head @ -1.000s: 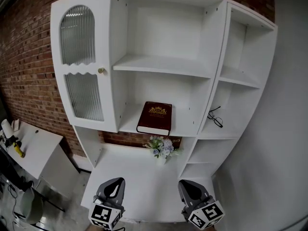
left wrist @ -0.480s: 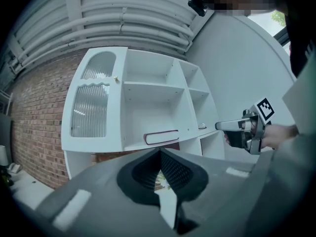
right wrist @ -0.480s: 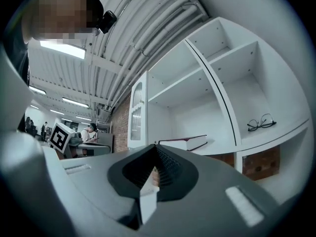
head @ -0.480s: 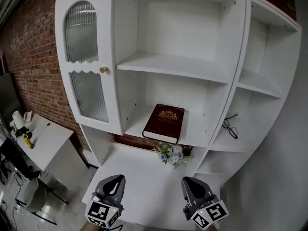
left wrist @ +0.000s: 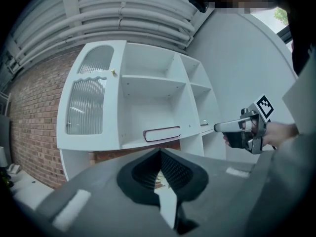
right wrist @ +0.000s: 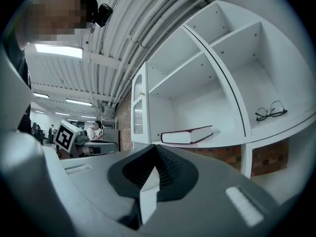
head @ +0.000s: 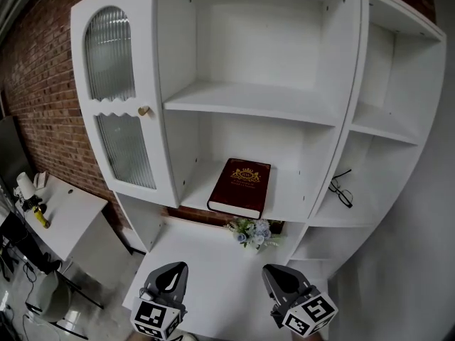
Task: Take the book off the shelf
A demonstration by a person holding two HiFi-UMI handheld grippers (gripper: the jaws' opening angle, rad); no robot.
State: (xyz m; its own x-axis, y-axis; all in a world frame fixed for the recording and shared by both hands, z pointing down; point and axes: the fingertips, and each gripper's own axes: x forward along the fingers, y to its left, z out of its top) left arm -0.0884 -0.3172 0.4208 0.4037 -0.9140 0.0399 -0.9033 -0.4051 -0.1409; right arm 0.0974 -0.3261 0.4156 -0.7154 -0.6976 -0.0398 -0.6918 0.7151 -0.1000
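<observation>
Resting flat, book [head: 239, 188], face-up in head view, edge-on elsewhere, left gripper [head: 168, 278], right gripper [head: 279, 281], jaws closed, empty.

**Open way in from the front**

Middle bay [head: 249, 144] open-fronted, with free height above the book [head: 240, 187] up to the board [head: 249, 99] overhead. Room on the shelf [head: 193, 190] at both sides of the book. Walled at right by a divider [head: 340, 141], at left by the cupboard with its shut door [head: 117, 98], knob [head: 144, 110] jutting forward. Just below the book's front edge, flowers [head: 254, 231] on the desk [head: 199, 261], in the way of a low, straight reach; free passage above them. Glasses [head: 340, 189] beyond the divider, in the next bay, apart from the book. Bare desk between the flowers and the left gripper [head: 173, 270] and right gripper [head: 276, 271], both low and well short of the shelf.
</observation>
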